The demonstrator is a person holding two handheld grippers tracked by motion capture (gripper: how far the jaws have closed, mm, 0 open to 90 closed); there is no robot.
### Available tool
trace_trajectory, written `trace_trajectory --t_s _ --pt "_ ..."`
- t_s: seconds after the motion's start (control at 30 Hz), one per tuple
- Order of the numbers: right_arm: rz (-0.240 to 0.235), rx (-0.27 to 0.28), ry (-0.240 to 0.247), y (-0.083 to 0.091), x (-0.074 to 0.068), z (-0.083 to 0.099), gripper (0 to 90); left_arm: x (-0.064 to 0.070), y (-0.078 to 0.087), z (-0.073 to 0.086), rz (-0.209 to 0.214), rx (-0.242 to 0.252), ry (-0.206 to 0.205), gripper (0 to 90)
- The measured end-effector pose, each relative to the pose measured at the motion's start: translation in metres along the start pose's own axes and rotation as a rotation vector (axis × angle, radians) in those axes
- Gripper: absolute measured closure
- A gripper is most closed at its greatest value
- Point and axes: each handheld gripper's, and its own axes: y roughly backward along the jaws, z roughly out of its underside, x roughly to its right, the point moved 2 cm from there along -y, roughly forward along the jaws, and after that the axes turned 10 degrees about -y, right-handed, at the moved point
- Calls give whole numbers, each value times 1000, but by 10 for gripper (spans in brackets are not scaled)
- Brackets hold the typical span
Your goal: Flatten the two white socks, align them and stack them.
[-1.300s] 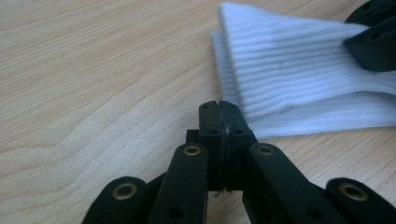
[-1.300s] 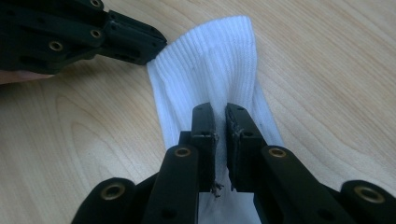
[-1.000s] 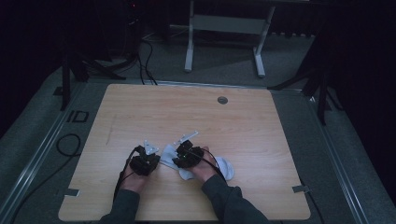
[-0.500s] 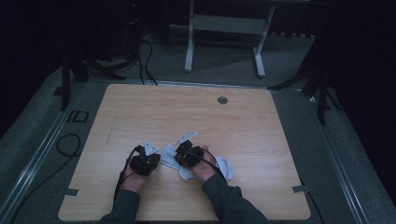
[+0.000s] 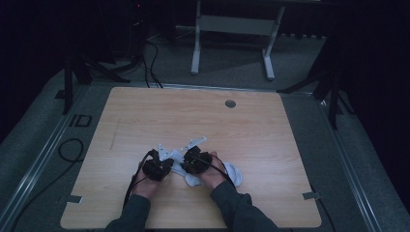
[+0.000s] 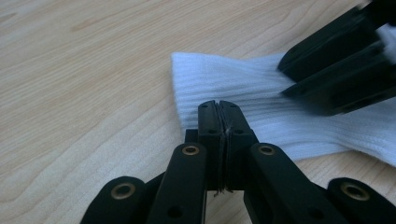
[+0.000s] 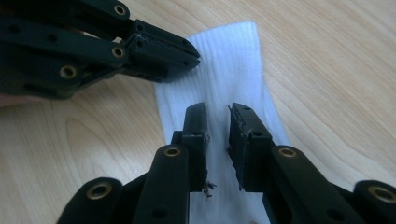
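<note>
The left gripper (image 6: 219,105) is seen with its jaws pressed flat together, their tips resting at the near edge of a white ribbed sock (image 6: 243,88); whether any fabric is caught between them cannot be told. The right gripper (image 7: 218,122) is held with its jaws a narrow gap apart, poised directly over the sock (image 7: 224,70), whose white cloth is seen through the gap. In the right gripper view the left gripper (image 7: 189,52) is found at the sock's left edge, near its cuff end. In the high view both grippers, left (image 5: 167,163) and right (image 5: 189,162), are held close together, side by side, over the sock (image 5: 232,171), which is laid on the wooden table (image 5: 145,116) near the middle of its near edge. A small round grommet (image 5: 230,103) is set near the table's far edge.
</note>
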Motion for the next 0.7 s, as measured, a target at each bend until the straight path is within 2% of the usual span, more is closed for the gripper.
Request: trace_trajectory --t_s 0.13,0.23,0.4,0.7 --pt "10 15 17 12 1 4 743 2 0 0 -9 -10 -10 883" --pt "23 28 28 22 4 8 731 2 1 1 -13 -7 -1 884" --pt "30 46 19 37 12 17 719 4 2 1 -21 -15 -5 883" --pt "55 64 -23 60 34 31 697 6 6 5 -21 -20 23 883"
